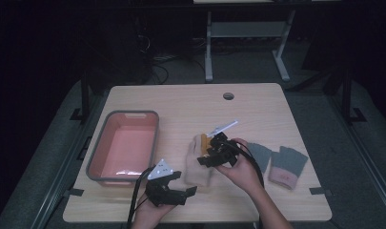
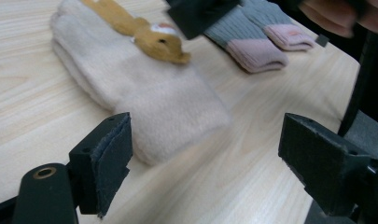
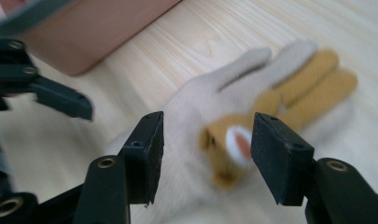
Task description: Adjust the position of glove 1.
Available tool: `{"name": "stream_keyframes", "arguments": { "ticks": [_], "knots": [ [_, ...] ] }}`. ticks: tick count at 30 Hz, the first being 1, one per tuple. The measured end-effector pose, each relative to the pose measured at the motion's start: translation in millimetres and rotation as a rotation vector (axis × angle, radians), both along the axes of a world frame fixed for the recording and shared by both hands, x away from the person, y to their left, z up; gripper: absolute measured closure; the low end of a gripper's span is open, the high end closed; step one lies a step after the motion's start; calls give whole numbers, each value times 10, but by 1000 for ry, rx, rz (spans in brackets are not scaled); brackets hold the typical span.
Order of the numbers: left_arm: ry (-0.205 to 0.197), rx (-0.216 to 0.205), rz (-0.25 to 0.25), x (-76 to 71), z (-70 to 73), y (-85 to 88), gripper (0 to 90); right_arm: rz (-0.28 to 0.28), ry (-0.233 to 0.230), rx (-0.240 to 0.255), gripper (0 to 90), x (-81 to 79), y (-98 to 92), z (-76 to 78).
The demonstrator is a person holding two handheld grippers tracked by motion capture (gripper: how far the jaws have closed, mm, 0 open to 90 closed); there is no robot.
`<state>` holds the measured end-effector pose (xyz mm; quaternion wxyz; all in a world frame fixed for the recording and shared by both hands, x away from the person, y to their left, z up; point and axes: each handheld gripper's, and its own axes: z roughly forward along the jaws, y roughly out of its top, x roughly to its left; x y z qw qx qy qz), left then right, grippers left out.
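- Black jaws of the right gripper stand wide just above the cream glove, framing its orange animal patch; nothing is between the pads.
- Left gripper also stands wide and empty, low beside the cuff end of the same glove.
- Glove position: flat on the table, centre front, between the pink bin and the grey-pink gloves at the right.
- Risk: a pinch on the raised patch alone. Cause: the right jaws sit centred on it. Likely result: the fabric stretches and the glove dangles or slips out.
- Risk: both grippers crowd one glove. Cause: they work close together over it. Likely result: jaw collision or a tug in opposite directions.
- Risk: soft knit folds under a shallow pinch. Likely result: only the top layer lifts, and the glove drags across the table.
- Risk: the trailing cable runs past the bin corner and may snag there during a carry toward the bin.
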<state>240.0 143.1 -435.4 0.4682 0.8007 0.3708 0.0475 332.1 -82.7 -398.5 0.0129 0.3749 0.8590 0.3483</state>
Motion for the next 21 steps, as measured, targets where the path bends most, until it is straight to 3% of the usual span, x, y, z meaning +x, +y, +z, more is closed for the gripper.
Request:
{"name": "stream_keyframes", "arguments": {
  "ticks": [2, 5, 10, 13, 15, 17, 21],
  "knots": [
    [27, 2, 21, 62, 18, -30, 179, -44, 41, 61, 424, -51, -95, -15],
    [71, -19, 43, 157, 2, -58, 180, -98, 59, 76, 423, -122, -165, -59],
    [132, -25, 61, 335, -75, -70, 197, -153, 90, 147, 427, -194, -229, -244],
    [139, -4, 66, 419, -77, -58, 211, -178, 104, 104, 423, -177, -242, -330],
    [139, -7, 76, 463, -85, -33, 215, -203, 119, 157, 437, -180, -294, -377],
    [163, -22, 72, 498, -123, -33, 236, -217, 148, 174, 435, -197, -317, -446],
    [175, 12, 49, 508, -225, -92, 247, -210, 182, 200, 432, -204, -329, -559]
  ]
}}
